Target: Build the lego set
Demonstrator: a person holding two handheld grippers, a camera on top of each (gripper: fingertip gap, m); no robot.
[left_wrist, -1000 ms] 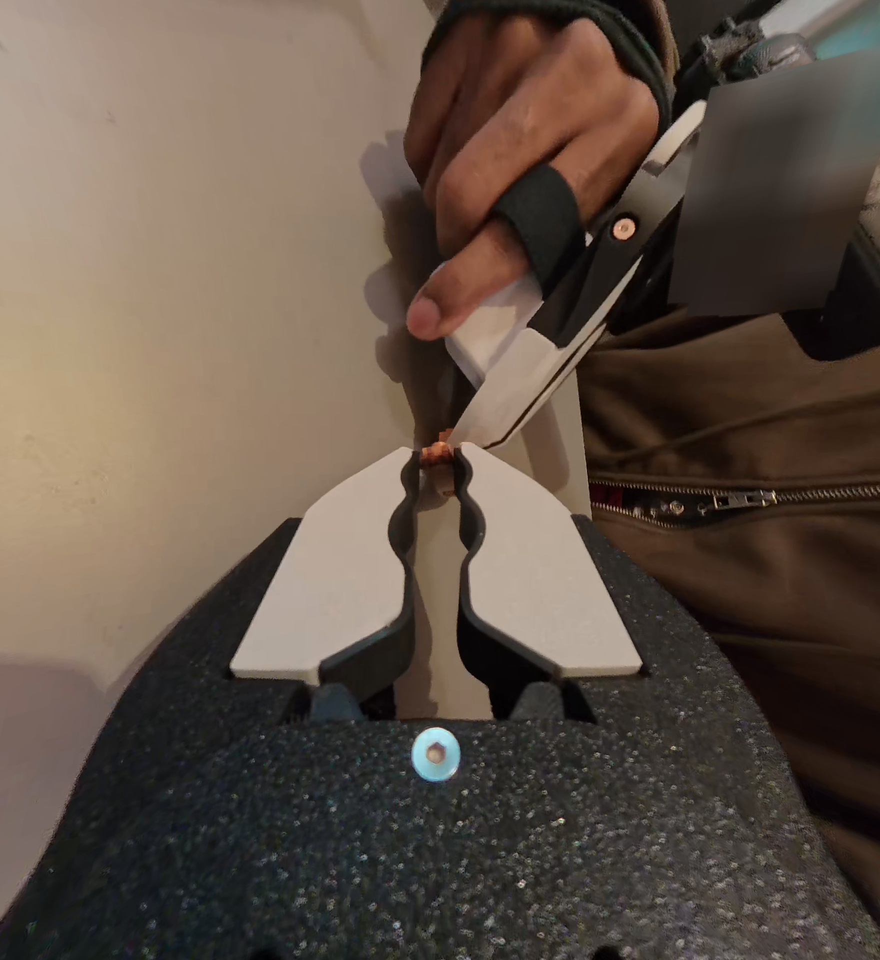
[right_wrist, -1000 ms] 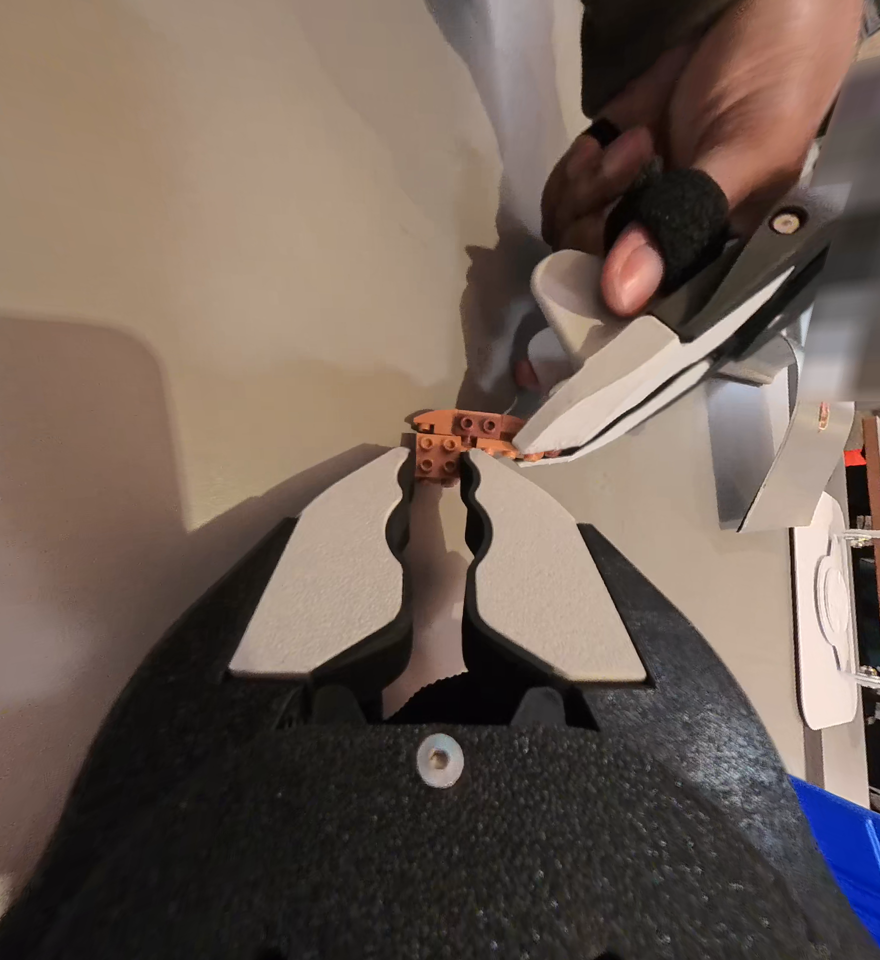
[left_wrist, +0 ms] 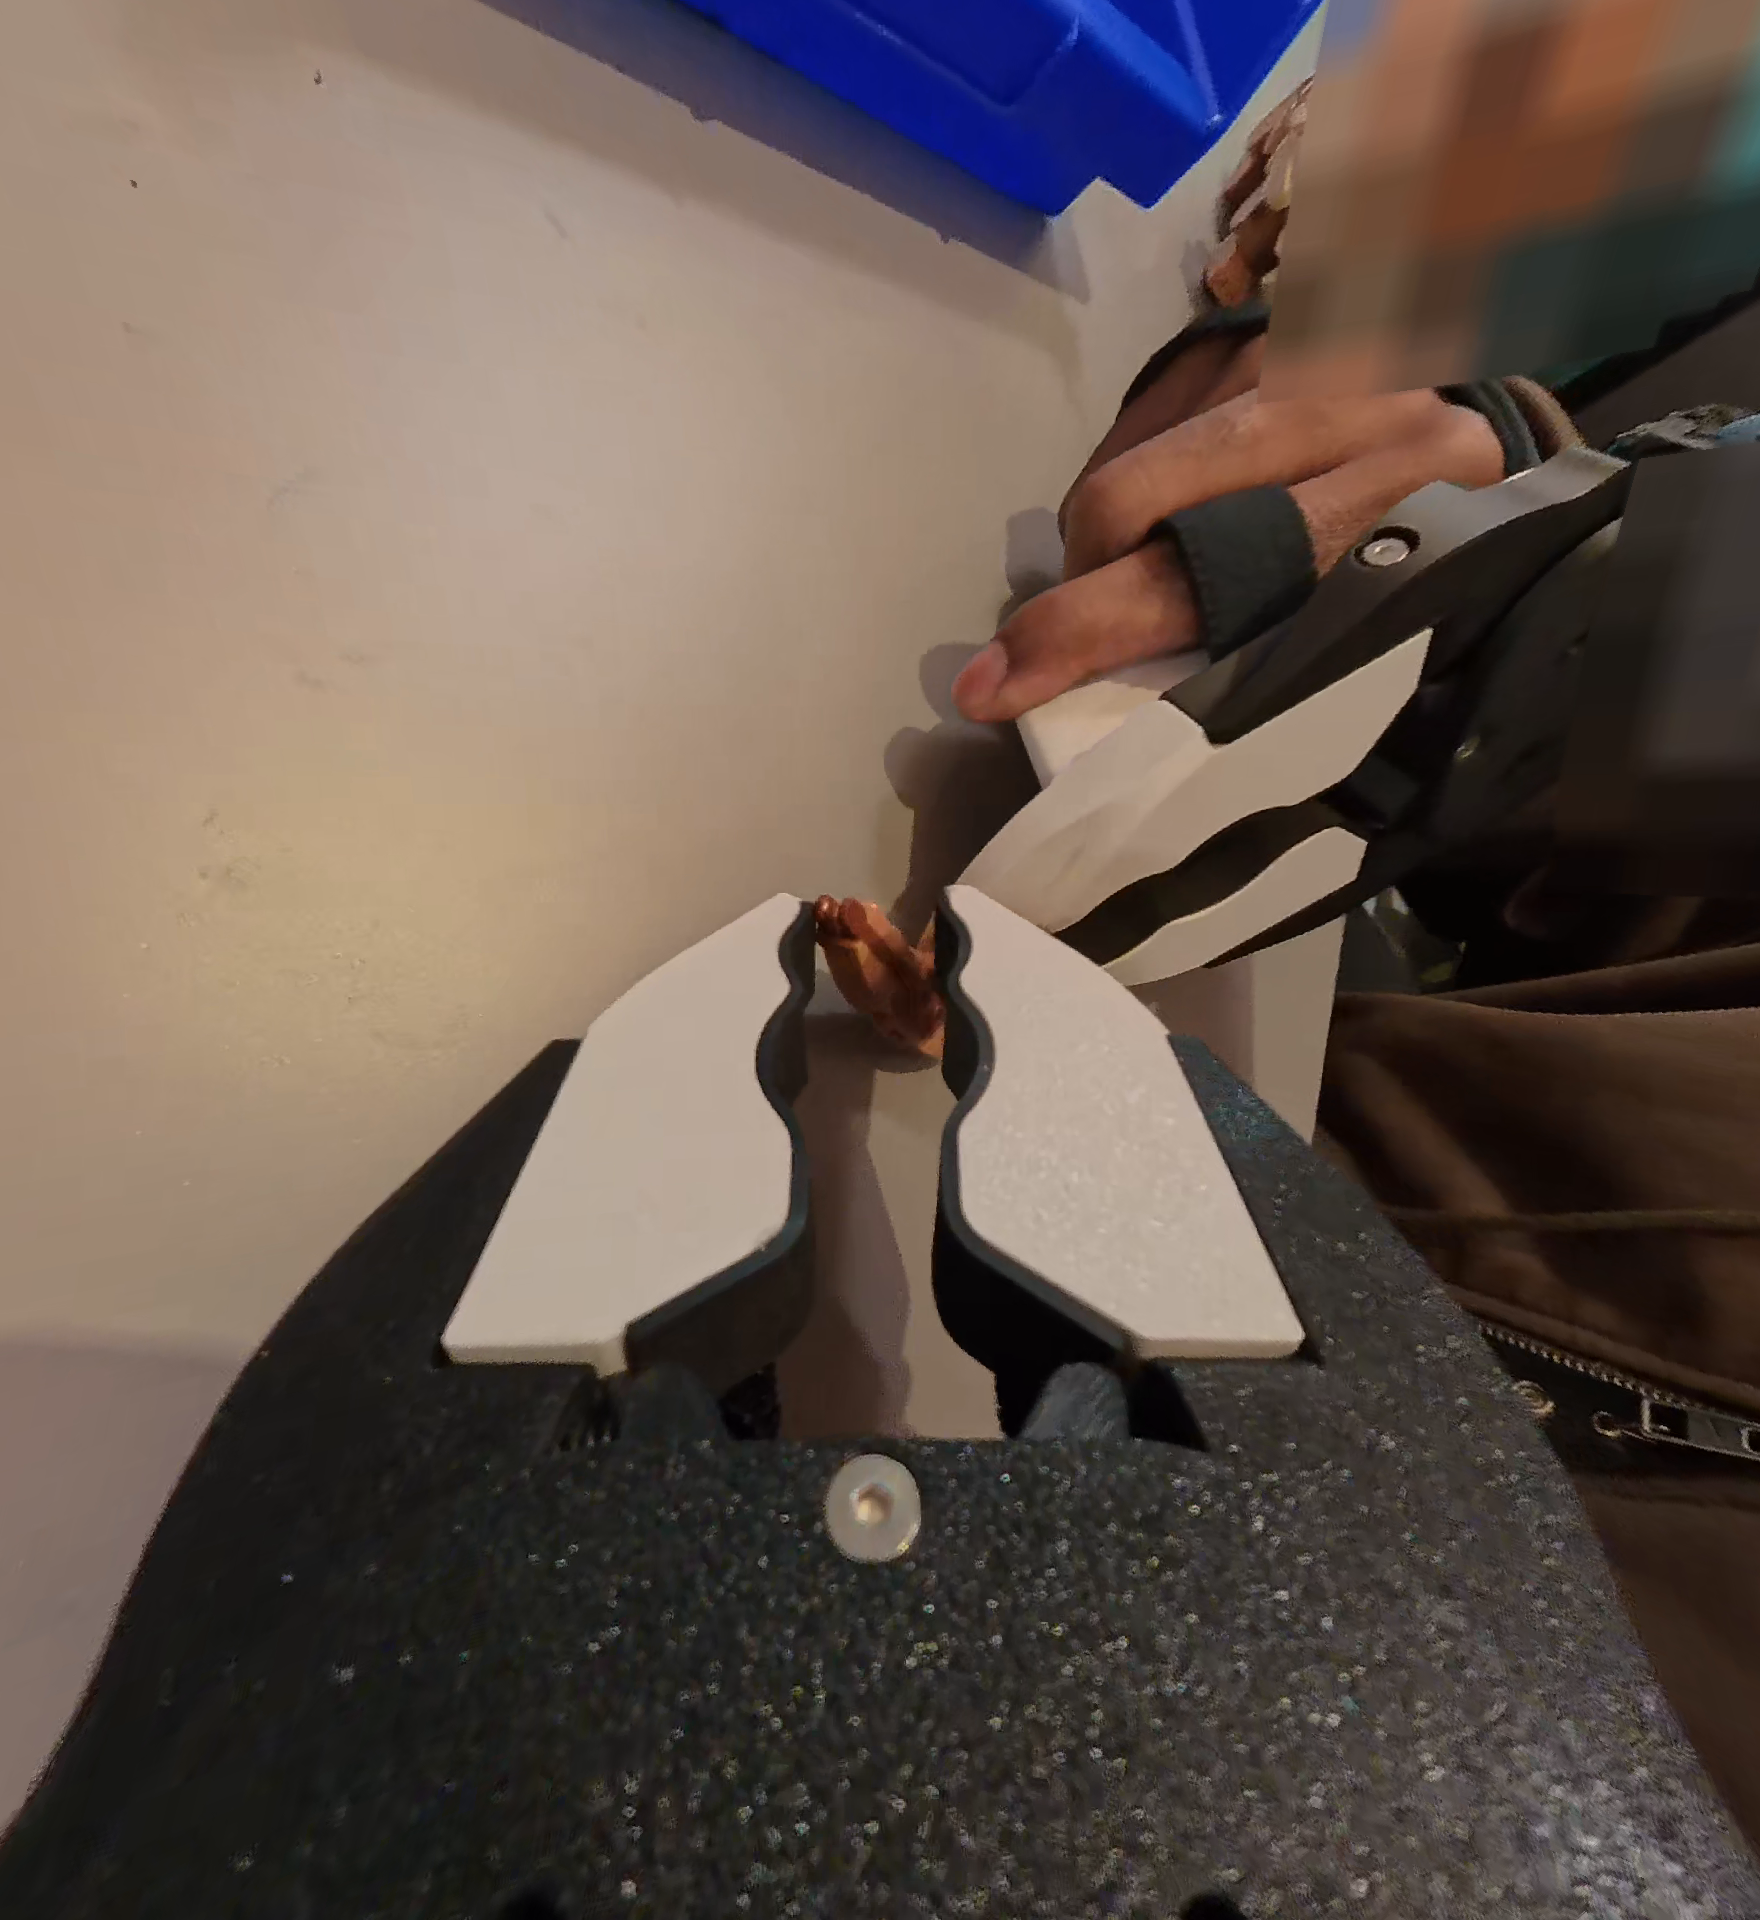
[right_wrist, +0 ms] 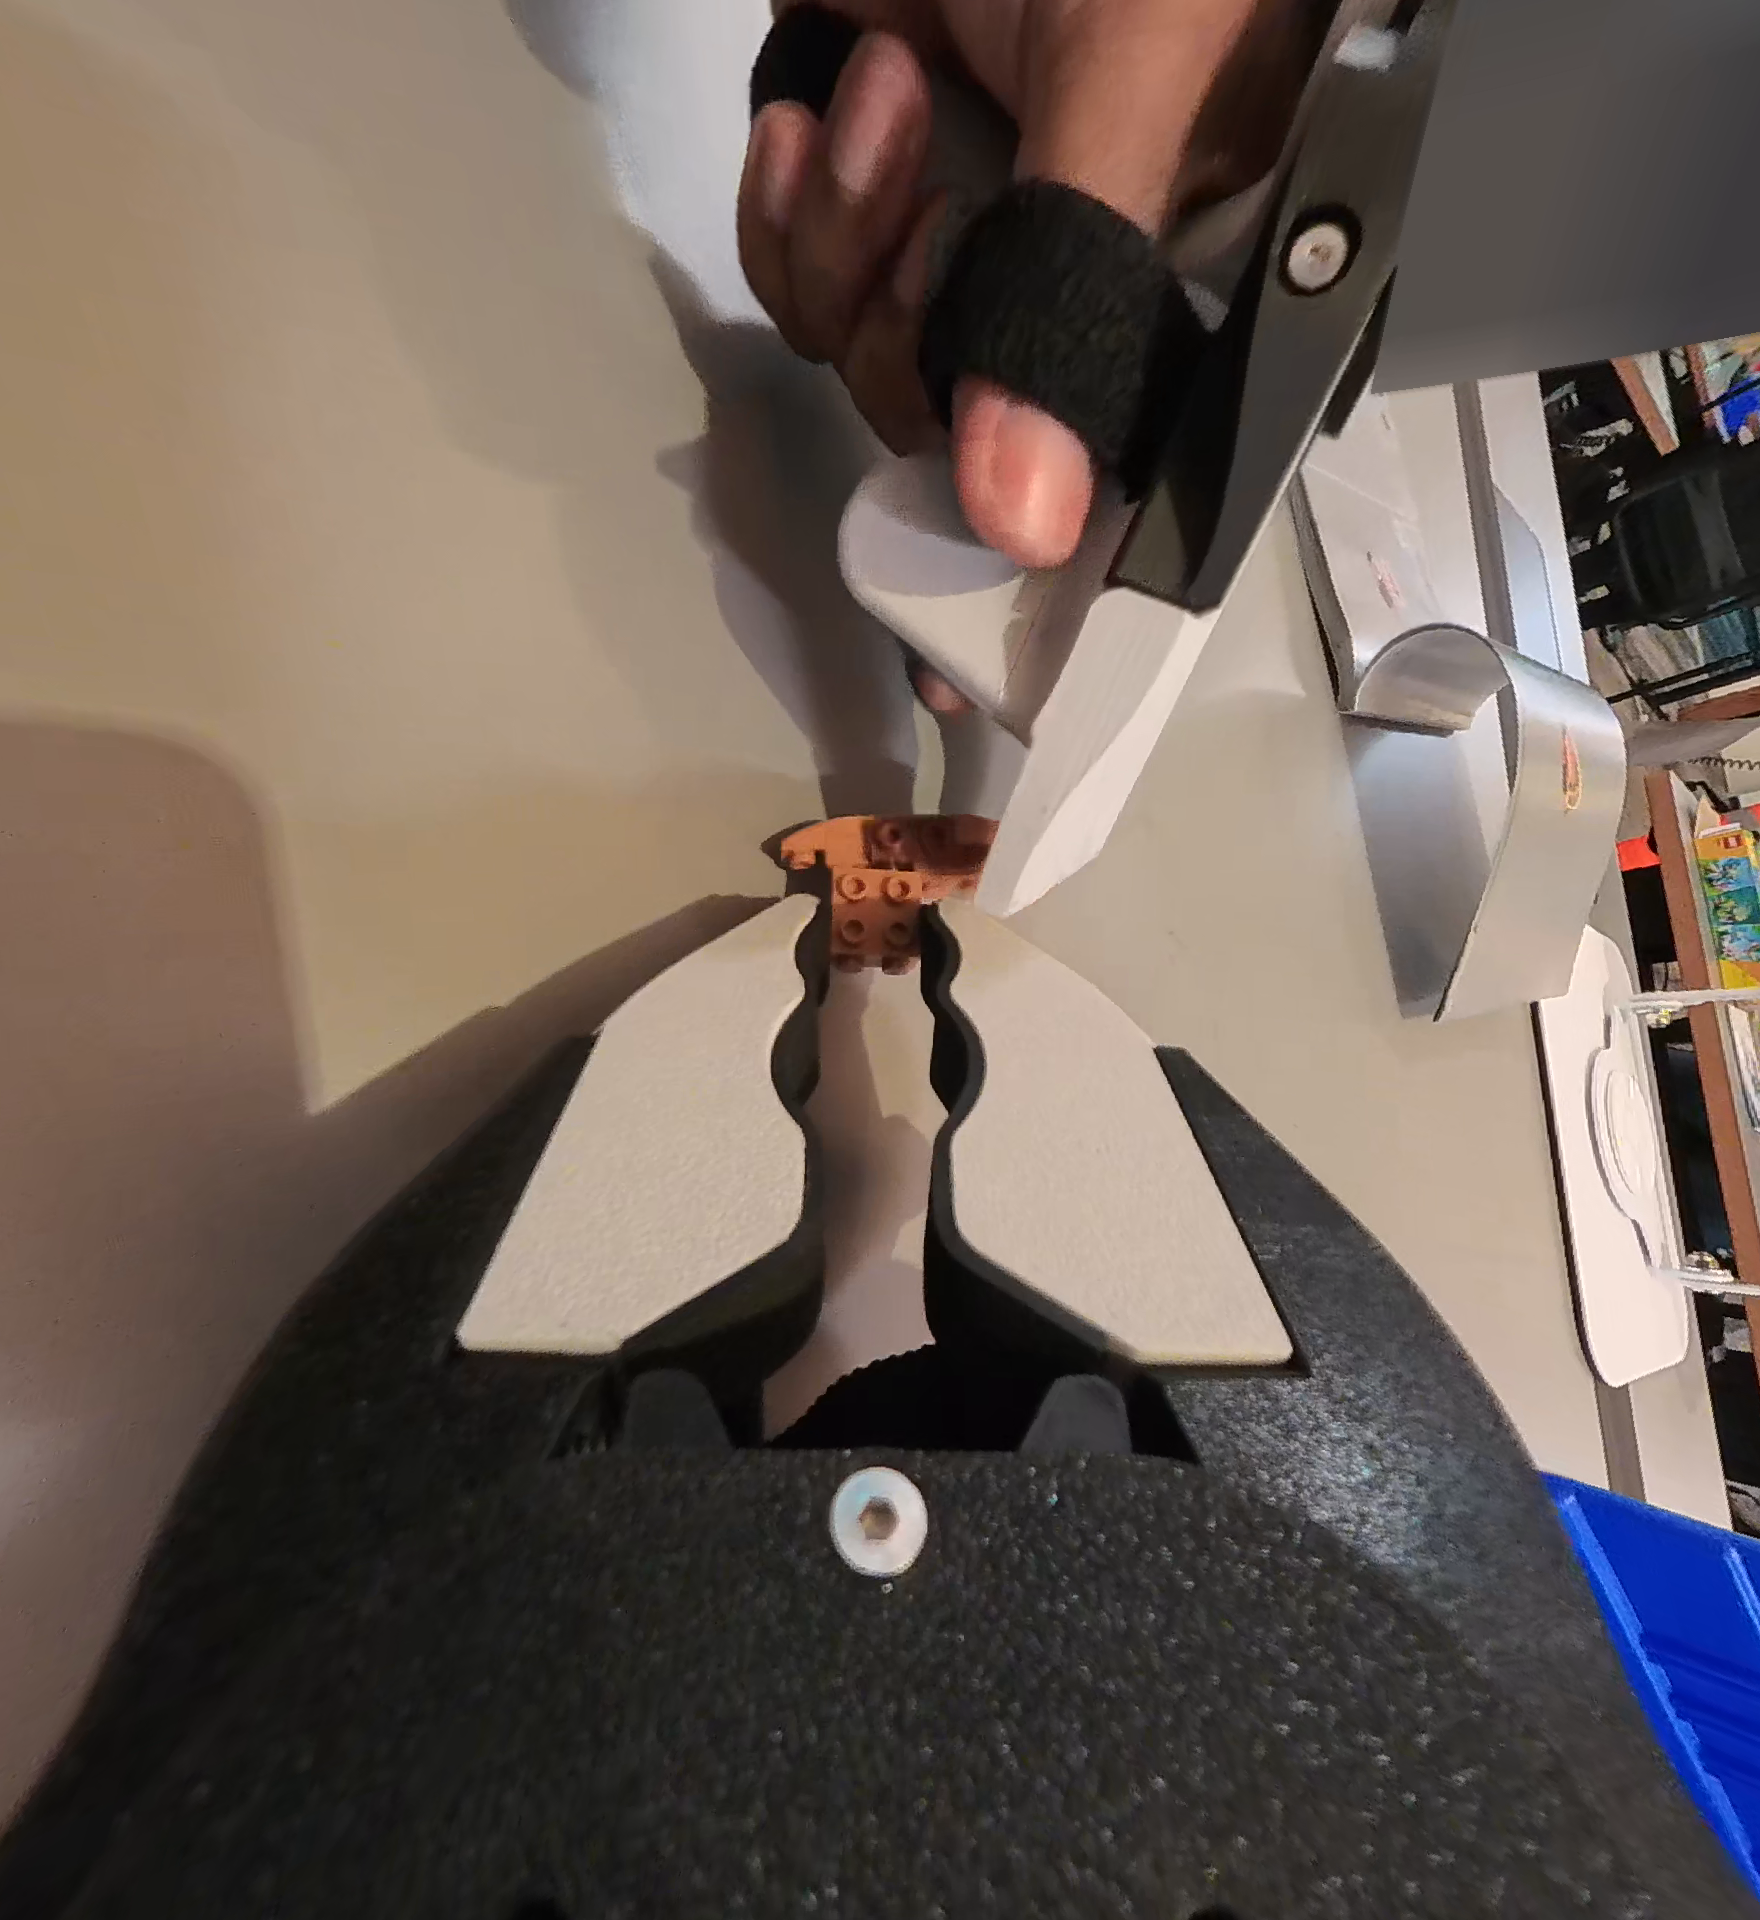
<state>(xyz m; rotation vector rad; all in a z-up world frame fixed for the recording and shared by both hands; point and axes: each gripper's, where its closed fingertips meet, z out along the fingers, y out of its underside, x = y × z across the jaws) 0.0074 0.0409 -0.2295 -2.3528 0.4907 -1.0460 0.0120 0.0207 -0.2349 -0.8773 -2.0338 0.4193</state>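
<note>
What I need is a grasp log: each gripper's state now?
Left gripper: closed on the brown lego assembly.
Right gripper: closed on the same assembly.

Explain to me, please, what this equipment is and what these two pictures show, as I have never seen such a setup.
There is no robot here. A person holds a hand-operated two-finger claw in each hand, and each claw carries a camera looking forward along its fingers. The left wrist view shows the left claw up close, with the right hand beyond it. The right wrist view shows the right claw up close, with the left hand above it. The claws meet over a cream table, and each seems shut on the same small orange-brown Lego assembly, probably to press pieces together. A blue bin sits at the table's edge. The person wears a brown jacket.
</note>
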